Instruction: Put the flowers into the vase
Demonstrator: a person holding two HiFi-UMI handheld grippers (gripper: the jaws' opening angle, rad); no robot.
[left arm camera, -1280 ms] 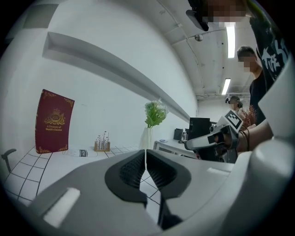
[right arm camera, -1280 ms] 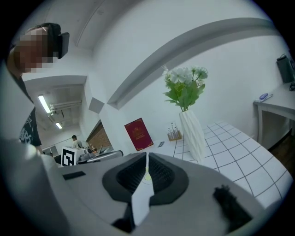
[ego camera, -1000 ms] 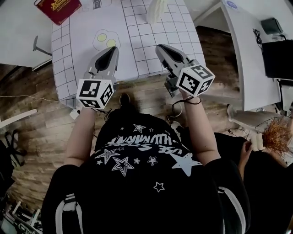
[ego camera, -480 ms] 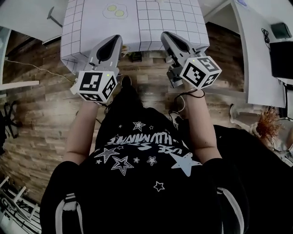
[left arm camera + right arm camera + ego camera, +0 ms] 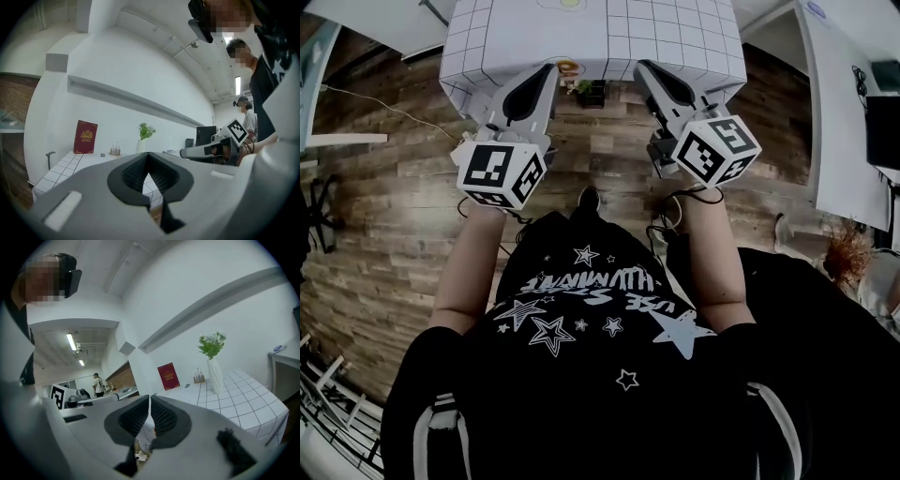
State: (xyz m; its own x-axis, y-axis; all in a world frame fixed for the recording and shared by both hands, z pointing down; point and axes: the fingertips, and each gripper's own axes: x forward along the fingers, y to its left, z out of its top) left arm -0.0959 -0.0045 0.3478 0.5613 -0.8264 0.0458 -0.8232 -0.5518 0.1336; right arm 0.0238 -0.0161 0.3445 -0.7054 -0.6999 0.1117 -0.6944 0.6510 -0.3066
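Left gripper point(image 5: 546, 71): closed, pads pressed together tip to tip, nothing btwn them. Right gripper point(image 5: 645, 66): all but closed, only a hairline slit btwn the pads, nothing held either. Both are held out side by side in front of the person point(image 5: 591, 375), left one at left, right one at right. They are above the wood floor point(image 5: 384, 216), roughly level, tips pointing at the near edge of the table point(image 5: 487, 47). Table has a white cloth w/ a dark grid. Marker cubes on both grippers sit at the near end, next to the hands.

Flowers point(image 5: 212, 344): a green bunch w/ small pale blooms, standing upright in the vase point(image 5: 215, 376). Vase is tall & white and stands on the far part of the table, close to the white wall, well apart from both grippers. A red book point(image 5: 168, 376) stands upright against the wall, left of the vase. A small cluster of bottles point(image 5: 199, 378) sits btwn book & vase. Left gripper view gives the same order left to right: book, bottles, vase w/ flowers, then the right gripper further right.

Some small coloured bits point(image 5: 586, 89) lie on the floor just under the table's near edge, too small to tell what. White desk point(image 5: 844, 84) runs along the right, w/ a dark monitor point(image 5: 886, 117) at its far right edge. A 2nd person point(image 5: 848, 262) is partly in view at near right, and another stands far off in the bkgd point(image 5: 97, 384).
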